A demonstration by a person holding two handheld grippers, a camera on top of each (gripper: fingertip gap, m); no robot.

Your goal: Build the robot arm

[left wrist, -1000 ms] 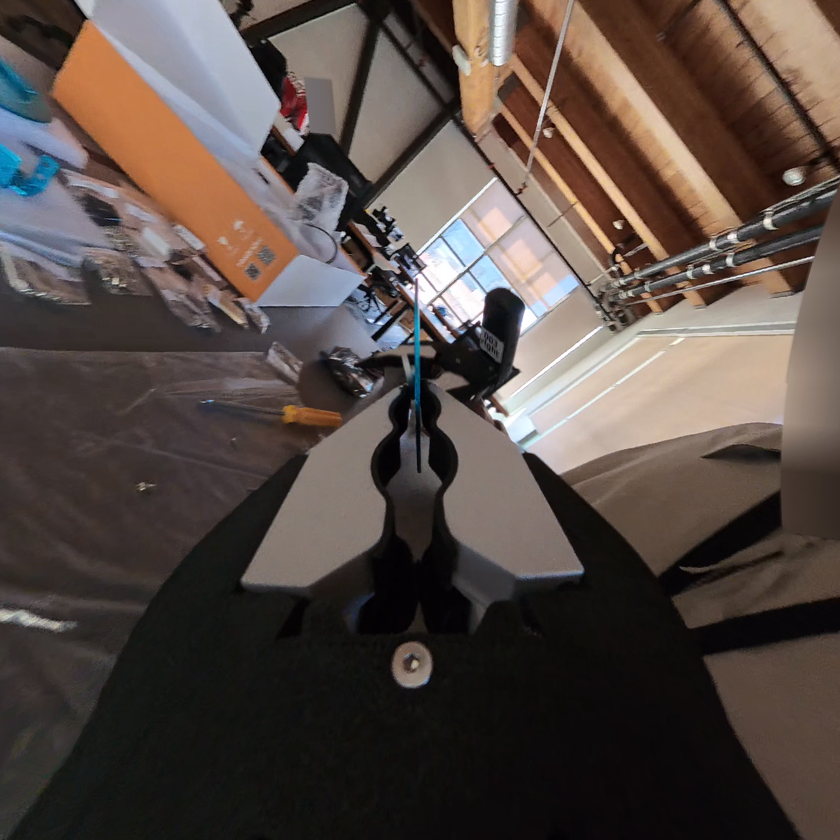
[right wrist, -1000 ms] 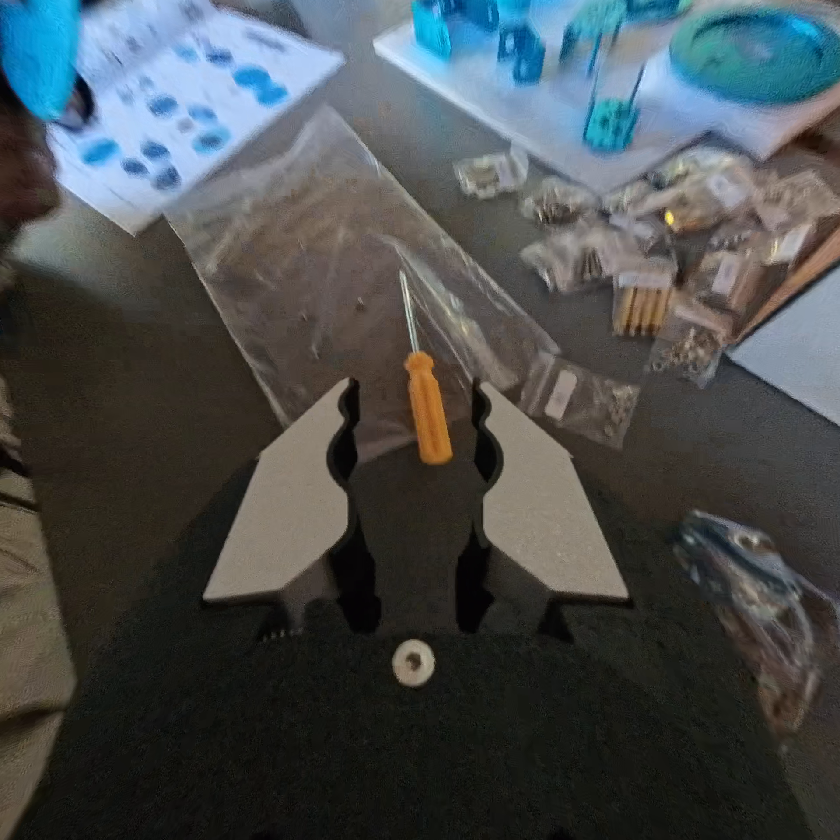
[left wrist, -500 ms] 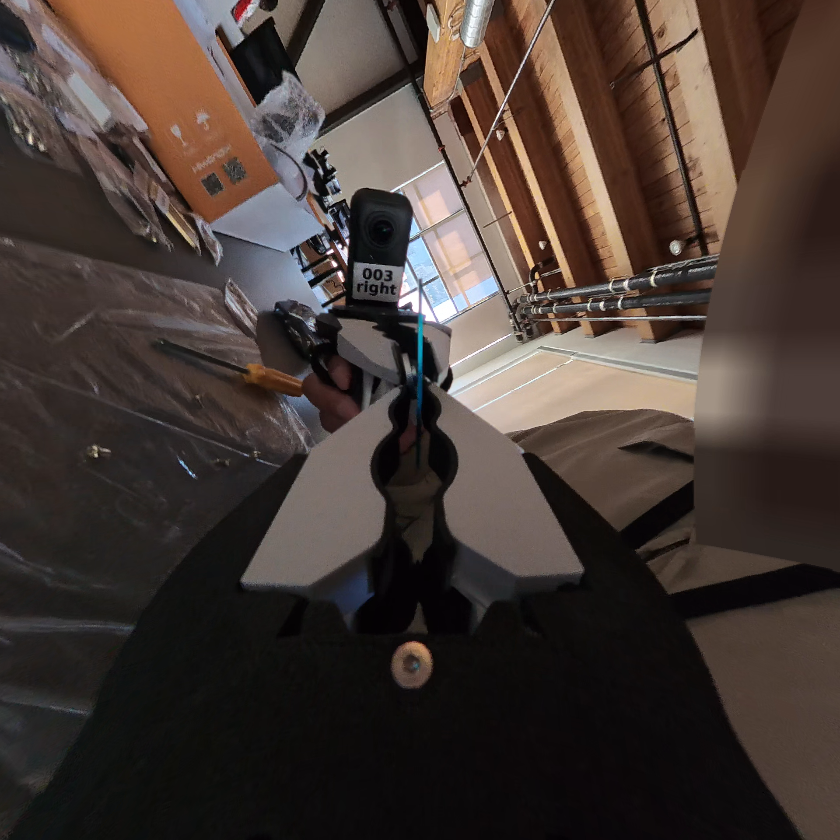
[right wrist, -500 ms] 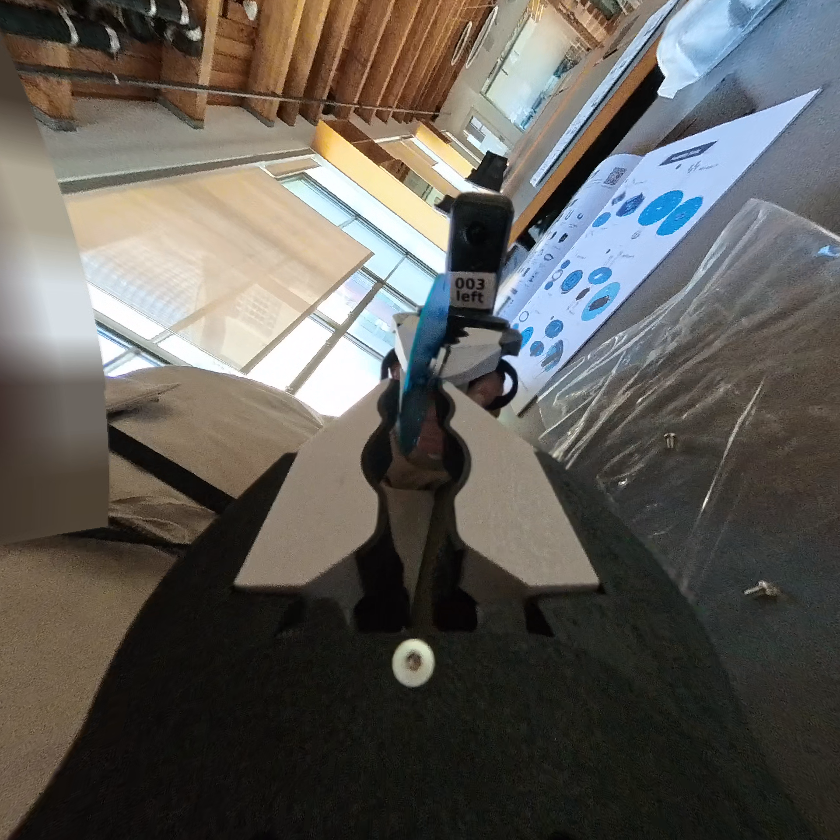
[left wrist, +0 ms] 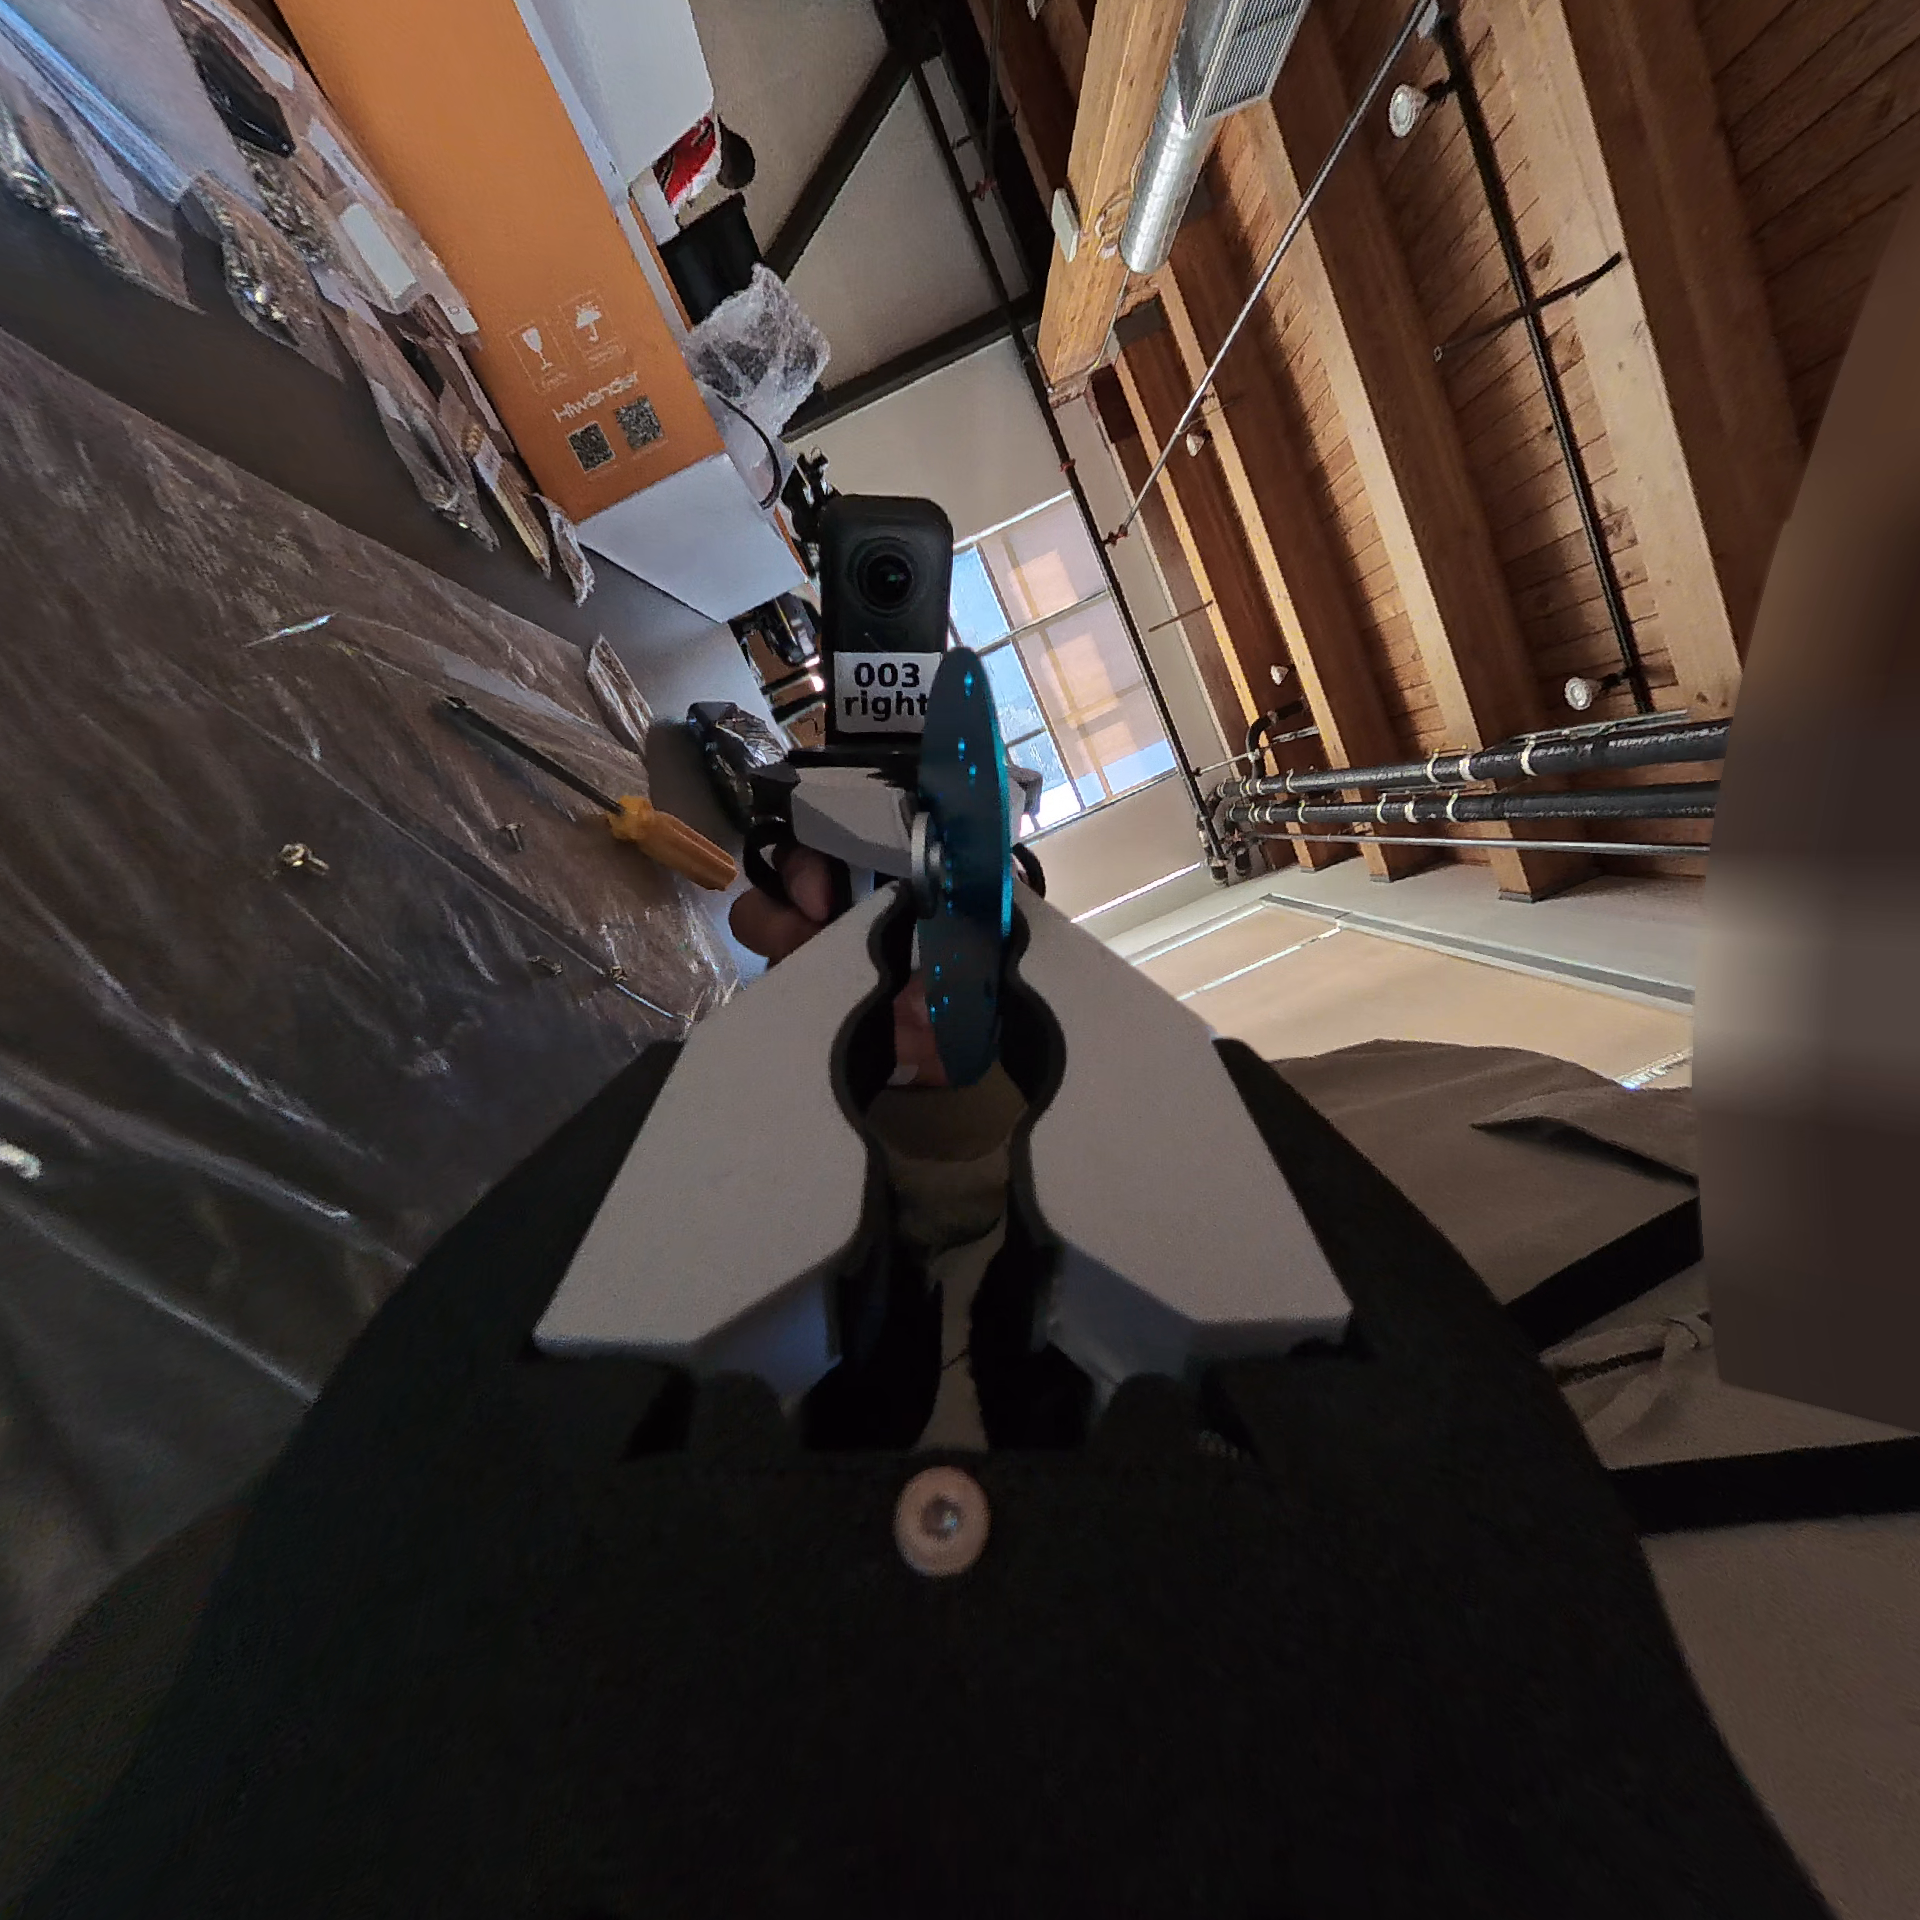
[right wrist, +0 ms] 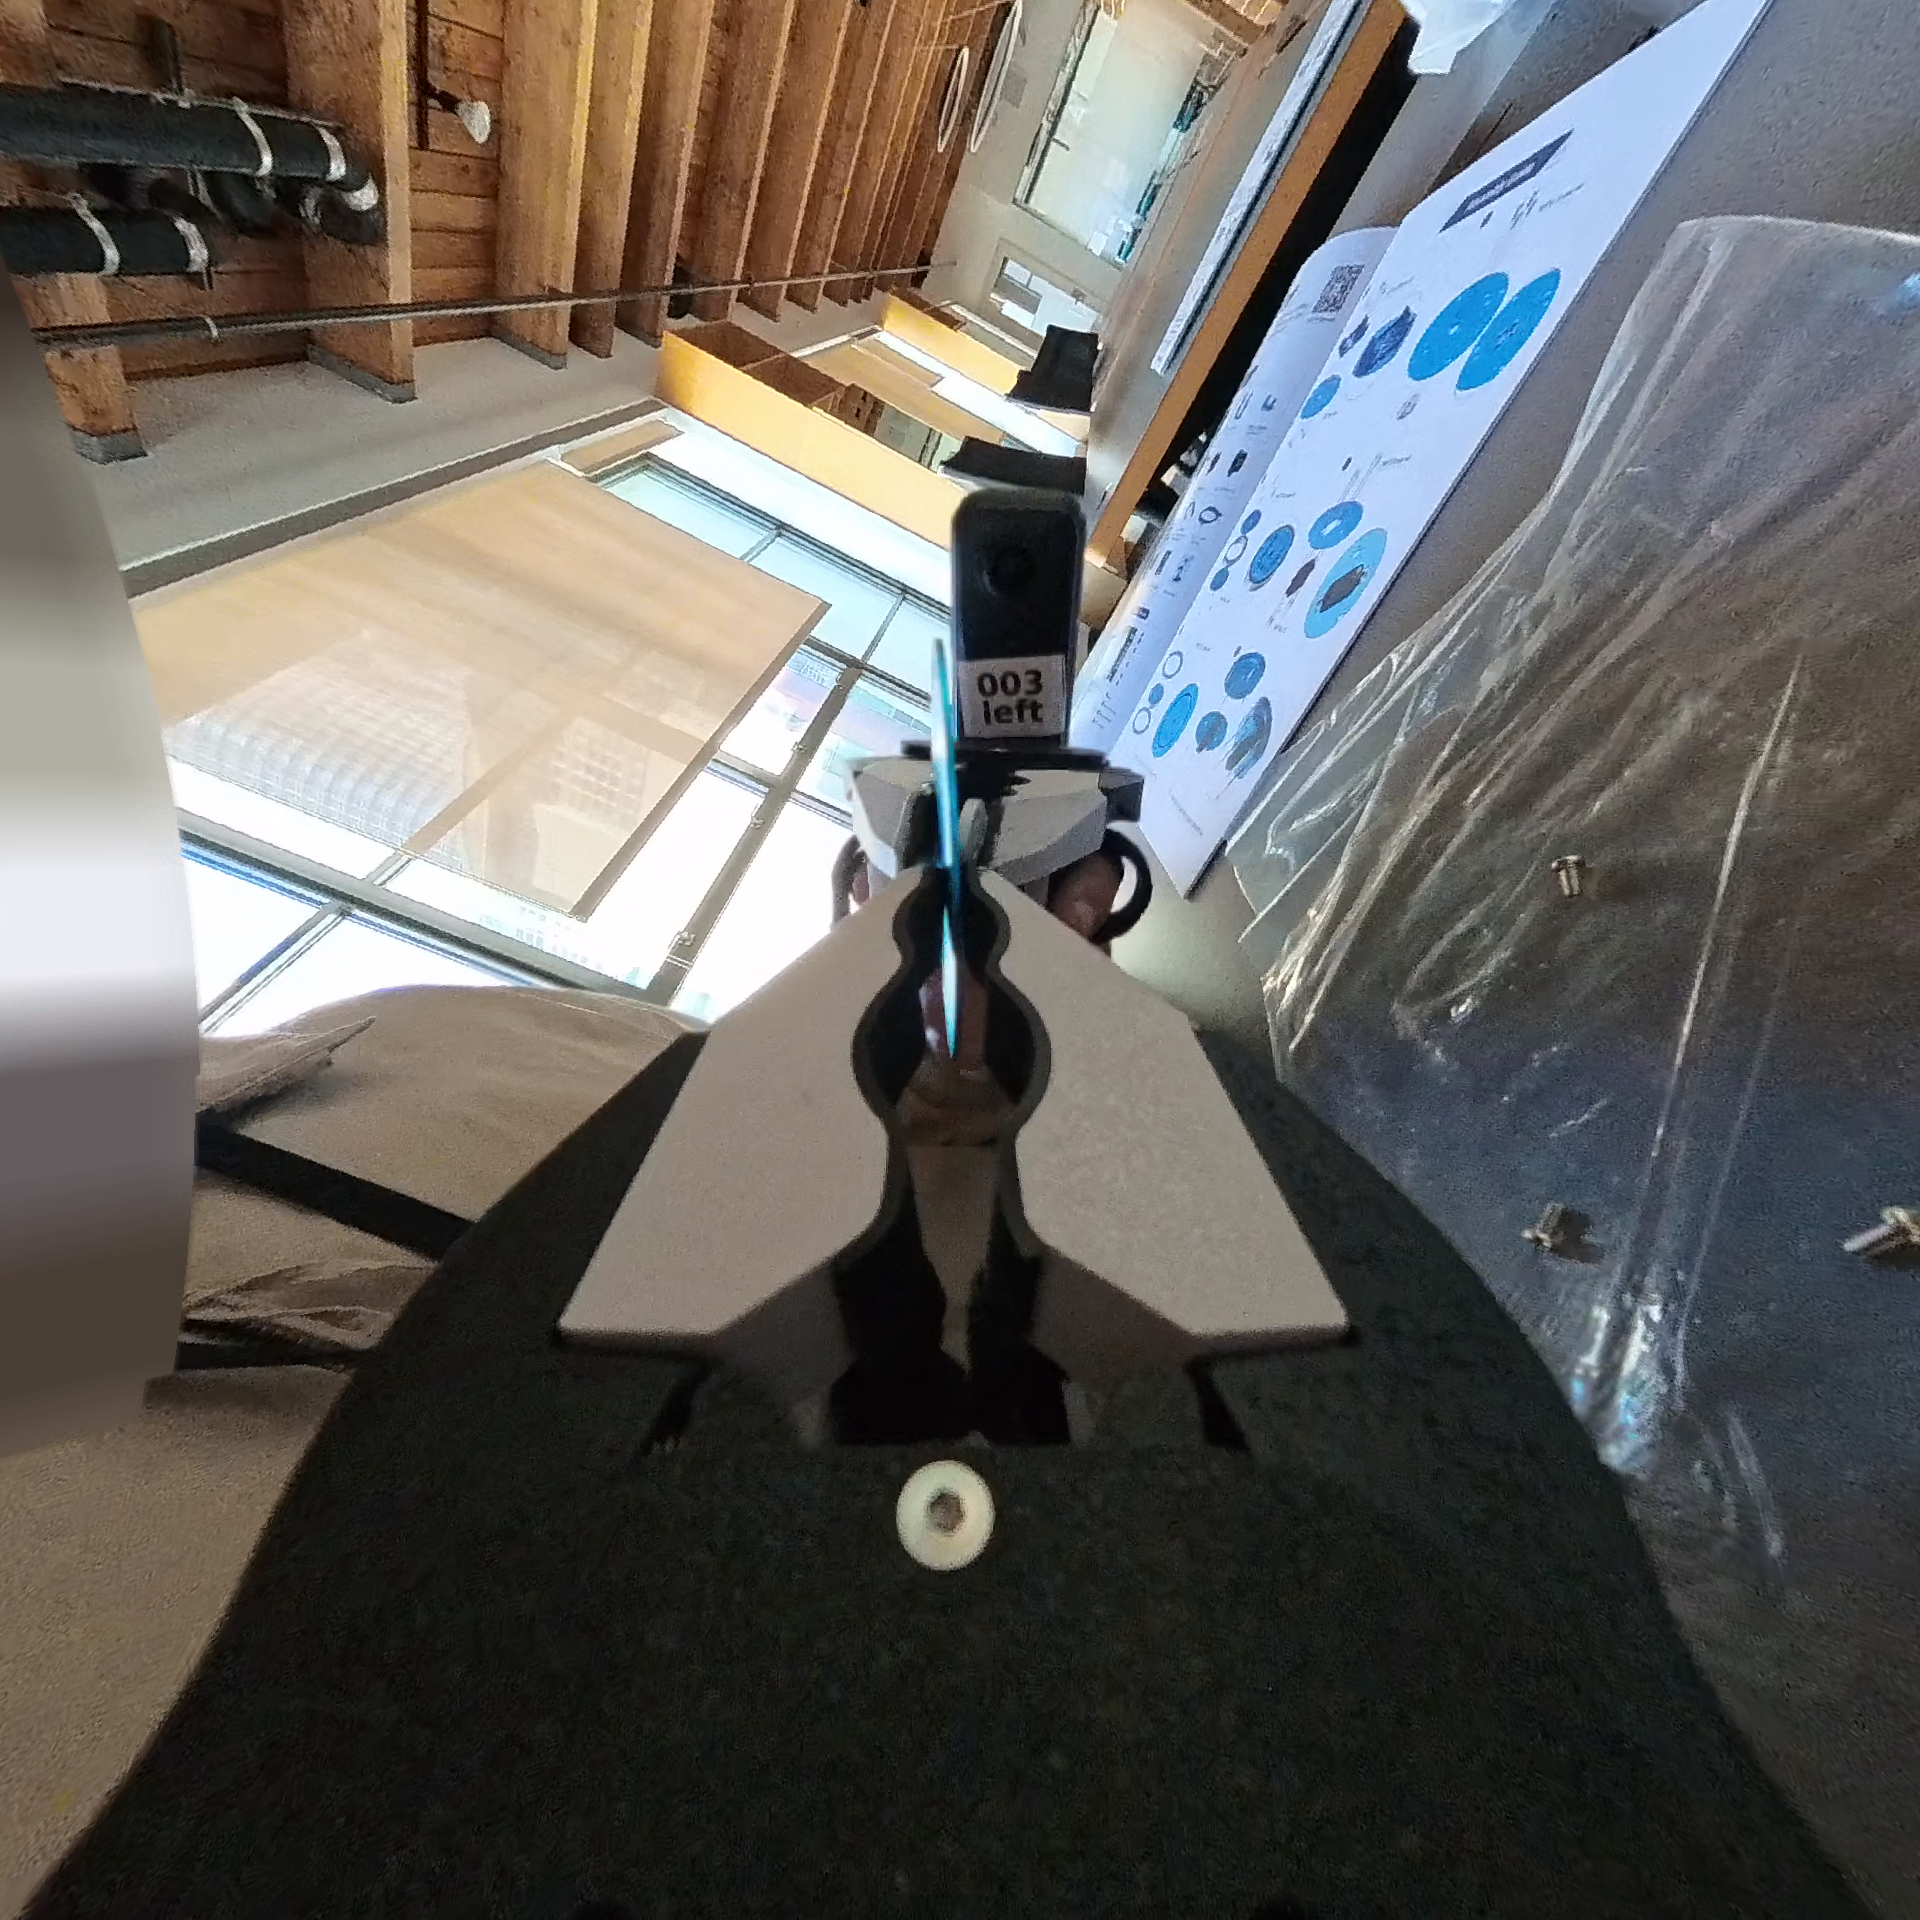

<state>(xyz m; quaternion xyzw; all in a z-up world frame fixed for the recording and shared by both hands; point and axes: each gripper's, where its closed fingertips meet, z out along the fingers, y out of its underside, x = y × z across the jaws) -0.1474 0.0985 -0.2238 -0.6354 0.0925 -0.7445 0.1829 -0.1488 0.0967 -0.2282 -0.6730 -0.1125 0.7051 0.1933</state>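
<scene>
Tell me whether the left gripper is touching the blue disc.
Touching. In the left wrist view the left gripper has its fingertips closed on the blue disc, whose lower edge sits between them.

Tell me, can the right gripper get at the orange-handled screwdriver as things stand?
Probably not yet. The right gripper is shut on the blue disc, which the left gripper also pinches. The screwdriver lies uncovered on the plastic sheet close by, so the way looks free once the disc is released.

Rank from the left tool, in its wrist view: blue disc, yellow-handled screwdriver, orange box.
1. Blue disc: clamped at the left tool's tips, centre.
2. Yellow-handled screwdriver: left, on the plastic sheet.
3. Orange box: farthest, upper left.
</scene>
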